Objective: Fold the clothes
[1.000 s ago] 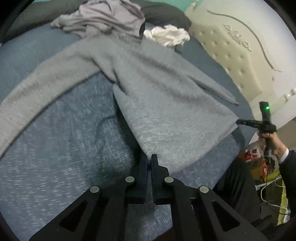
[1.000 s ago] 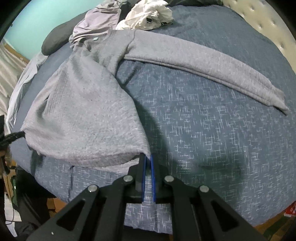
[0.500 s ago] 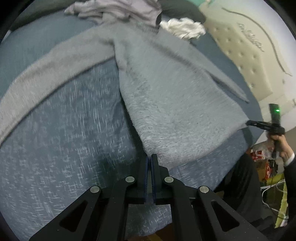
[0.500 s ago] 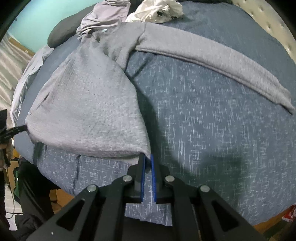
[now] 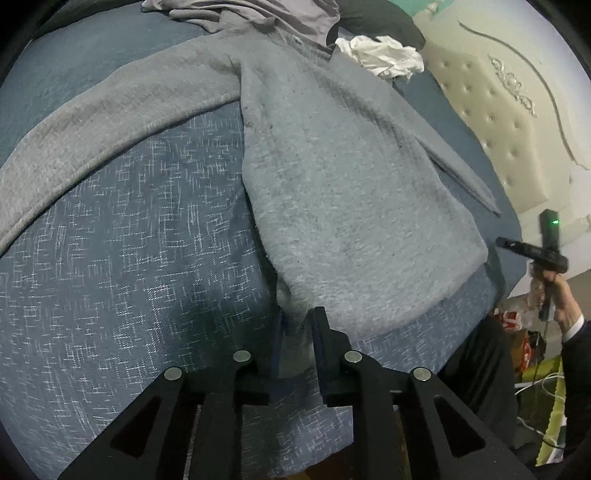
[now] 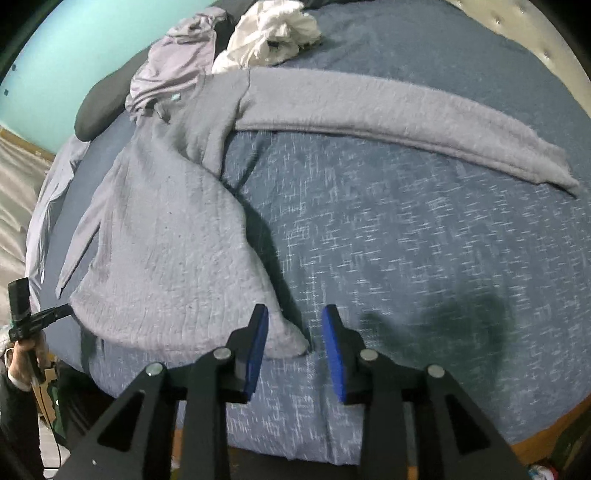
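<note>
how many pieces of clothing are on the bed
3: a grey sweater spread across the bed, a lilac garment bunched beyond its collar, and a crumpled white one beside that. More may be hidden.

We're in somebody's bedroom, pretty clearly. Right under both tongs there's a bed with a blue flecked cover (image 6: 424,240), and off to the right of the left tongs we see a cream tufted headboard (image 5: 491,122) with carved trim. Far ahead of the tongs sit loose clothes, a crumpled white garment (image 6: 273,33) and a dark pillow (image 6: 99,107), with a teal wall (image 6: 74,48) behind.
</note>
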`<action>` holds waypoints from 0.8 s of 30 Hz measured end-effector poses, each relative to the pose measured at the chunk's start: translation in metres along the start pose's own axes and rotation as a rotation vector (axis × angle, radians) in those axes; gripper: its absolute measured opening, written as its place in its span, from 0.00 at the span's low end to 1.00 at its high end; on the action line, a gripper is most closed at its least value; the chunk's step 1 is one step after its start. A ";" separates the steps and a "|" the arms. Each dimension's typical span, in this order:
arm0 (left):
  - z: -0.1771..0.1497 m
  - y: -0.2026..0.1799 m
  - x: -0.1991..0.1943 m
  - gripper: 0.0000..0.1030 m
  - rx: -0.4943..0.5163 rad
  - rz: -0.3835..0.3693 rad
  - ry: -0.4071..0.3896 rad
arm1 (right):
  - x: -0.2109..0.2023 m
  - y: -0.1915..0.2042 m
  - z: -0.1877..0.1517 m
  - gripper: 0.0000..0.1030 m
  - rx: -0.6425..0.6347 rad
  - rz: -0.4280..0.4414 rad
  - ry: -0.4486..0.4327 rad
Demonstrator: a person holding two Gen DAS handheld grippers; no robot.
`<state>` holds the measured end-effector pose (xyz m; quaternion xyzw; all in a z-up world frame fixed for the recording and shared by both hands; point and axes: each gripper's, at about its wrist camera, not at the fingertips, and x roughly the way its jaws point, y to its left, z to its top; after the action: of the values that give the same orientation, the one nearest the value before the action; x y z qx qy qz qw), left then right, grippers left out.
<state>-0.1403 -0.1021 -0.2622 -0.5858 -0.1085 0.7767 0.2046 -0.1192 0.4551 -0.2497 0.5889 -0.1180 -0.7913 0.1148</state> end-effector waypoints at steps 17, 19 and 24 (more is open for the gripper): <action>-0.005 -0.012 0.024 0.07 0.091 0.047 0.034 | 0.056 0.037 -0.007 0.08 -0.163 -0.037 0.107; -0.004 -0.015 0.010 0.06 0.099 0.036 0.003 | 0.051 0.038 -0.008 0.04 -0.168 -0.030 0.094; -0.005 -0.020 -0.025 0.05 0.115 0.029 -0.034 | 0.018 0.049 -0.003 0.03 -0.195 0.017 0.037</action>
<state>-0.1258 -0.0958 -0.2334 -0.5614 -0.0588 0.7943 0.2246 -0.1192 0.4028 -0.2507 0.5886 -0.0434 -0.7868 0.1806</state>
